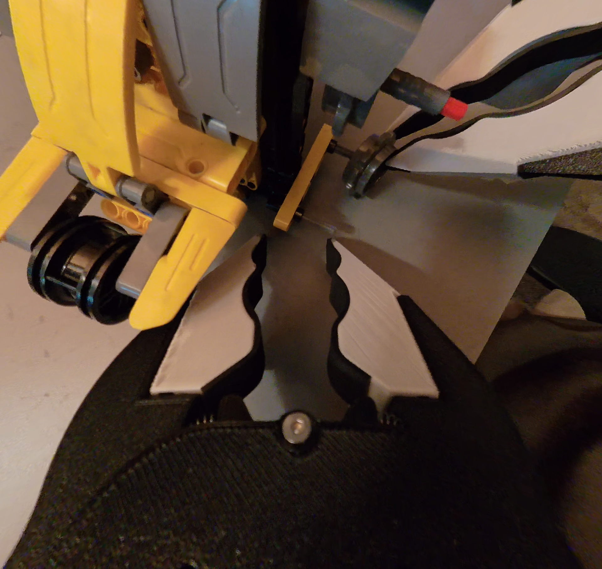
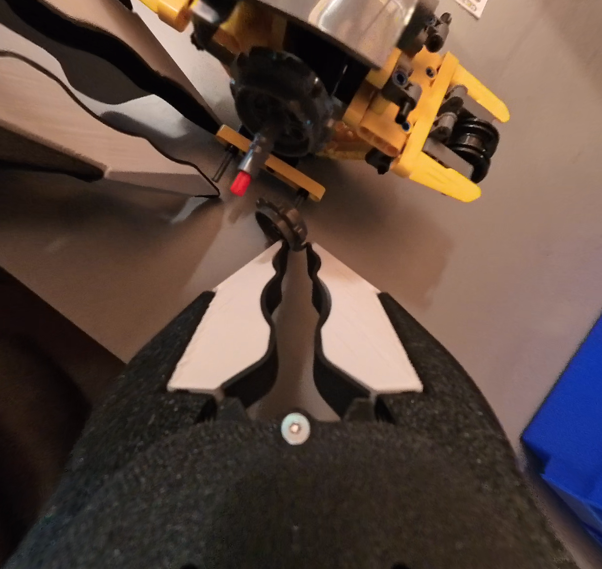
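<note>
My left hand-held gripper is spread open and holds nothing. Its tips hover just short of the thin yellow flat beam on the side of the yellow and grey plastic brick-built model, which stands on the grey worktop.

My right hand-held gripper is closed on the small dark grey toothed disc, with only the very tips on its rim. That is a shallow pinch, so I judge it needs a steady, square squeeze.

The disc stands on edge on a thin dark pin that pokes out sideways from the yellow beam. A grey rod with a red tip juts out the same way, just beside it.

In the left wrist view, the model's long axis runs away from me. Its black spoked wheel and two yellow prongs point back toward me. A blue box sits well apart, at the right.
</note>
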The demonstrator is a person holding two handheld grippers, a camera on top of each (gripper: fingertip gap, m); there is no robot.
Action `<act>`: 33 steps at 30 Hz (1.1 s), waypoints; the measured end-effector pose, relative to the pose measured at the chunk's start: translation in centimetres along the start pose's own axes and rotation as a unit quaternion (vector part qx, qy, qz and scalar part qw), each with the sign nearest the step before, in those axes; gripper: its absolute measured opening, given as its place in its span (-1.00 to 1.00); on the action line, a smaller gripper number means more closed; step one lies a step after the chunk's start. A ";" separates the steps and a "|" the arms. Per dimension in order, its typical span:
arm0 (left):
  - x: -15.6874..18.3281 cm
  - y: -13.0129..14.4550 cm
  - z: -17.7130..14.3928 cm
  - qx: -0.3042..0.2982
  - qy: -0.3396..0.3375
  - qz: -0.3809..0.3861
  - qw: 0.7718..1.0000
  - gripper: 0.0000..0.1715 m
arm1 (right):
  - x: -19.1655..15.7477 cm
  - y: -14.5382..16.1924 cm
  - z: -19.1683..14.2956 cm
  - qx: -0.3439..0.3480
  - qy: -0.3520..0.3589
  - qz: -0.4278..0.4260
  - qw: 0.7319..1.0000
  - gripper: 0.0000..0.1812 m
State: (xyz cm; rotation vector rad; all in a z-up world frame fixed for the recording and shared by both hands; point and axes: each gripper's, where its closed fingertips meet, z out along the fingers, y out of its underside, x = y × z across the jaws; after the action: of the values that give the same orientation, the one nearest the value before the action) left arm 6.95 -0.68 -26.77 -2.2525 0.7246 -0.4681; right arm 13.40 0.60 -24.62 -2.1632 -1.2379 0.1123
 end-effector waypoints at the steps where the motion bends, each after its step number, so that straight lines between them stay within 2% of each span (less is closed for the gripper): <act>1: 0.0 0.0 0.0 0.000 -0.002 0.001 1.000 -0.59 | 0.1 0.0 0.0 -0.004 0.006 -0.006 1.000 -0.88; 11: 0.0 0.0 0.0 0.002 0.006 -0.008 1.000 -0.58 | 1.2 -0.2 0.3 -0.014 0.036 -0.105 0.994 -0.88; 18: -0.1 -0.1 0.0 0.002 0.004 -0.008 1.000 -0.59 | 1.6 -0.6 0.6 0.008 0.060 -0.246 0.967 -0.88; 23: -0.1 -0.1 -0.1 0.002 0.004 -0.011 1.000 -0.60 | 1.5 -0.8 0.6 0.008 0.024 -0.247 0.969 -0.88; 28: -0.2 -0.1 -0.1 0.002 0.003 -0.011 1.000 -0.60 | 1.2 -1.1 0.7 0.021 -0.001 -0.284 0.959 -0.88; 33: -0.2 -0.1 -0.1 0.003 0.004 -0.012 1.000 -0.60 | 1.7 -1.1 0.9 0.022 0.005 -0.300 0.954 -0.88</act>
State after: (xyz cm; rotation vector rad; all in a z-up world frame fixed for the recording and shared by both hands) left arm 6.83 -0.55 -26.68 -2.2583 0.6994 -0.4910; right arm 13.18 2.77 -24.39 -1.6580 -1.8062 -0.1261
